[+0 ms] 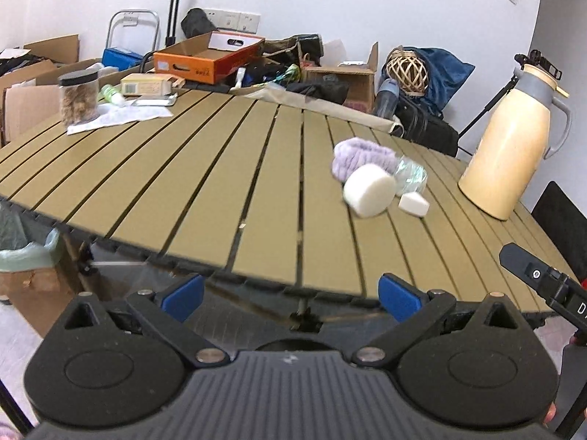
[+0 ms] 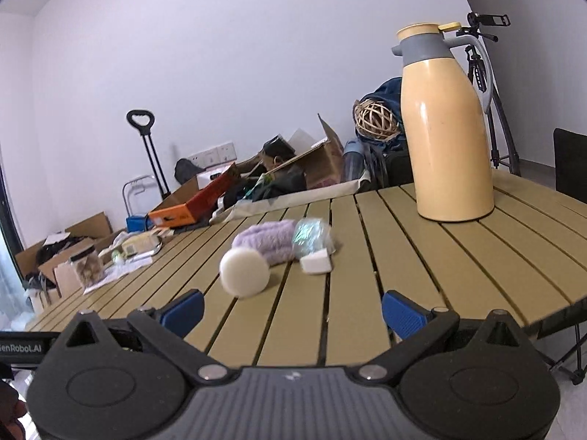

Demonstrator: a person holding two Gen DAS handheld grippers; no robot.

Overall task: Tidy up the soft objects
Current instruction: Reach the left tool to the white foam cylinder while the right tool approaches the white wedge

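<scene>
Four soft things lie bunched on the slatted tan table [image 1: 205, 168] [image 2: 403, 256]. A fluffy purple cloth [image 1: 361, 156] [image 2: 269, 240] lies behind a round white sponge [image 1: 368, 190] [image 2: 244, 271], which looks tipped up and blurred. Beside them are a clear crinkly bag [image 1: 412, 174] [image 2: 312, 236] and a small white sponge block [image 1: 414, 203] [image 2: 316, 261]. My left gripper [image 1: 291, 297] is open at the table's near edge, well short of the pile. My right gripper [image 2: 291, 311] is open above the table, just short of the round sponge.
A tall cream thermos jug [image 1: 513, 139] [image 2: 447, 124] stands right of the pile. A jar of snacks [image 1: 79, 97] [image 2: 88, 266] and papers sit at the far left. Boxes, bags and a wicker ball [image 2: 376, 119] crowd the floor behind. A tripod [image 2: 488, 73] stands at right.
</scene>
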